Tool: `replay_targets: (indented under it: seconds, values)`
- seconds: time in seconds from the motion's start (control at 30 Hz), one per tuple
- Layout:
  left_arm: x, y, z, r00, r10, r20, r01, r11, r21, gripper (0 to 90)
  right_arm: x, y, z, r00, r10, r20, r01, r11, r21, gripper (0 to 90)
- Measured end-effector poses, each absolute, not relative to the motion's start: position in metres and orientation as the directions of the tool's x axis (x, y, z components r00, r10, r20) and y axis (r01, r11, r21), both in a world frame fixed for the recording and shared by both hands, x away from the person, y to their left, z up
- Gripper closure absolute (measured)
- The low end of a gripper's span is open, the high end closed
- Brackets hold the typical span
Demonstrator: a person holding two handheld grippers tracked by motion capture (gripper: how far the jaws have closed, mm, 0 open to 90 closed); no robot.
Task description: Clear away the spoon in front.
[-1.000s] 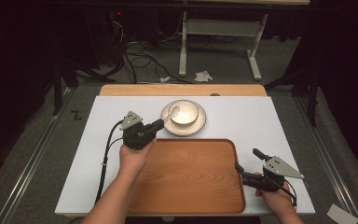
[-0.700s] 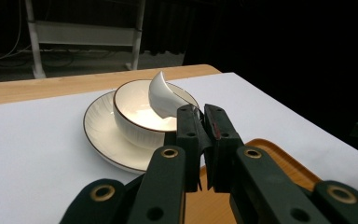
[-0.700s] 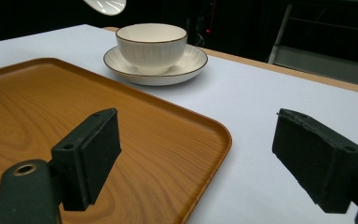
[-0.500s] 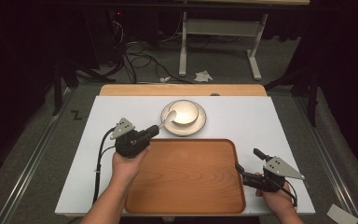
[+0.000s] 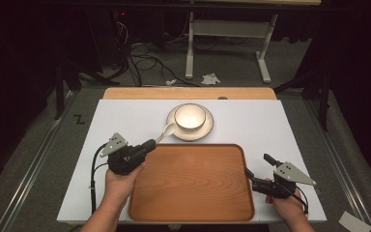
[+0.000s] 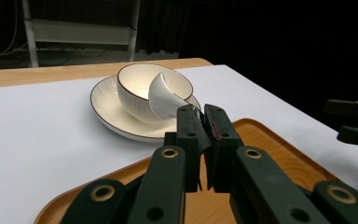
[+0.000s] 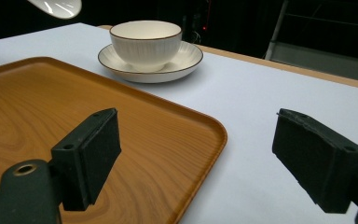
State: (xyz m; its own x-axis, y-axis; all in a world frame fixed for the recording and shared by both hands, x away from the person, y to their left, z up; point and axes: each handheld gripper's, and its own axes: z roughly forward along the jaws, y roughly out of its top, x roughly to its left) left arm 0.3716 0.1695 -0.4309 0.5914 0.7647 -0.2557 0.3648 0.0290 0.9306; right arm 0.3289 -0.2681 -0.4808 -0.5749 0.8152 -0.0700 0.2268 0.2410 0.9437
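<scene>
A white ceramic spoon is pinched by its handle in my left gripper, which is shut on it above the tray's far left corner. From the left gripper view the spoon sticks up out of my left gripper, in front of the white bowl. That bowl stands on a saucer just beyond the wooden tray. My right gripper is open and holds nothing at the tray's right edge. In its own view, my right gripper straddles the tray's rim.
The white table top has a wooden strip along its far edge. Beyond it are a desk frame and cables on the floor. The bowl and saucer lie ahead of the right gripper.
My left gripper has drawn back toward the person and to the left, carrying the spoon away from the bowl. The right gripper has stayed put.
</scene>
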Motion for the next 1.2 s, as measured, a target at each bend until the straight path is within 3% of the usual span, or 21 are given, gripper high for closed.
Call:
replay_targets:
  seconds: [1.2]
  values:
    - [0.302, 0.209, -0.471, 0.646, 0.712, -0.275, 0.402, -0.011, 0.916, 85.9, 0.329, -0.270, -0.483, -0.540, 0.839, -0.069, 0.250, 0.238, 0.939, 16.4]
